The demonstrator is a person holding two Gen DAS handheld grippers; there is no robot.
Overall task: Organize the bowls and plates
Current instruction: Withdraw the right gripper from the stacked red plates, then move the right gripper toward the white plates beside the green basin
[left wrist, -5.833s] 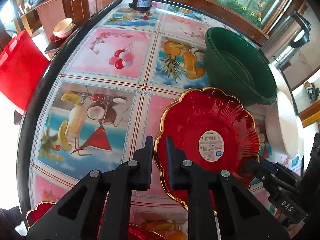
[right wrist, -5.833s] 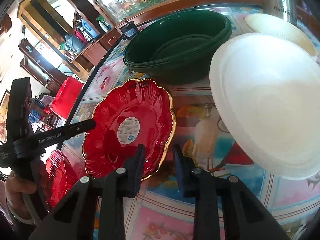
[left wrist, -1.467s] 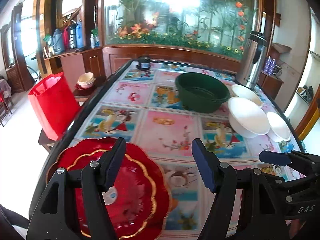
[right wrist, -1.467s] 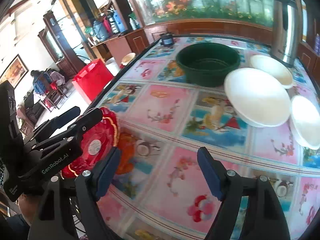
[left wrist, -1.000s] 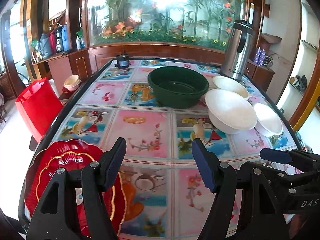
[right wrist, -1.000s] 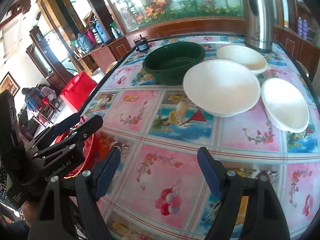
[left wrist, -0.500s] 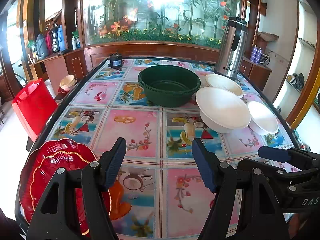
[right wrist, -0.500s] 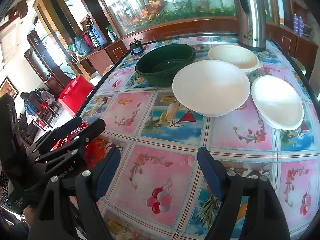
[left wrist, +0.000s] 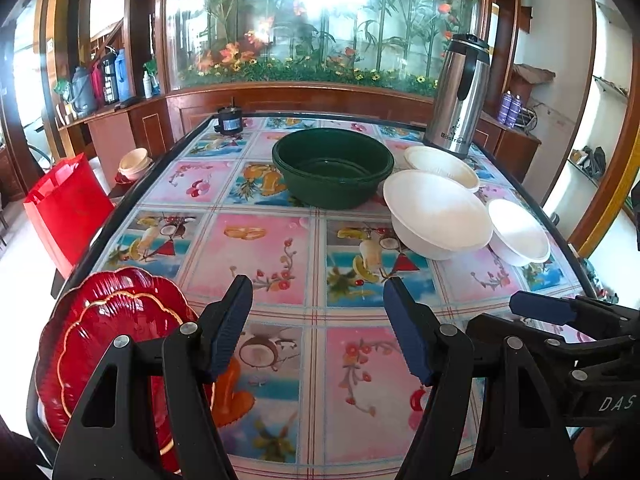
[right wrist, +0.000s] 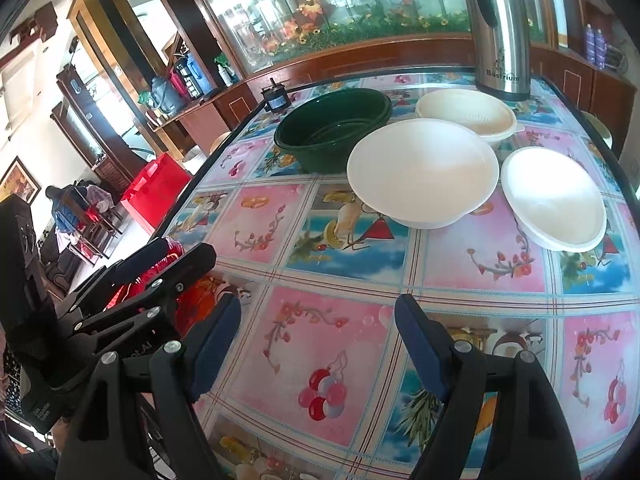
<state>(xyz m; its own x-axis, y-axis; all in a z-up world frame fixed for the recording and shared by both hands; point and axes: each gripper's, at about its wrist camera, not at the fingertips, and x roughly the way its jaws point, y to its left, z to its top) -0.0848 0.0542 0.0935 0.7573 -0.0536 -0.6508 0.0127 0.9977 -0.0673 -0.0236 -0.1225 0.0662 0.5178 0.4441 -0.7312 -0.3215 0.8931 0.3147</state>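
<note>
Glossy red plates [left wrist: 108,328] with gold scalloped rims. Dark green basin [left wrist: 333,166]. Plain white bowls [right wrist: 424,168]. Tablecloth [left wrist: 280,252] checked in pink and blue squares, printed with fruit, flowers and cocktails. Silver flask [left wrist: 460,96], black handle. Red bag [left wrist: 64,208].

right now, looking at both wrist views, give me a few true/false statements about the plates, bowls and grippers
1. The red plates are stacked at the table's near left corner. True.
2. The left gripper is clamped on a plate. False: it is open and holds nothing.
3. Three white bowls sit right of the green basin. True.
4. The right gripper holds a white bowl. False: it is open and empty.
5. The steel flask lies on its side. False: it stands upright.
</note>
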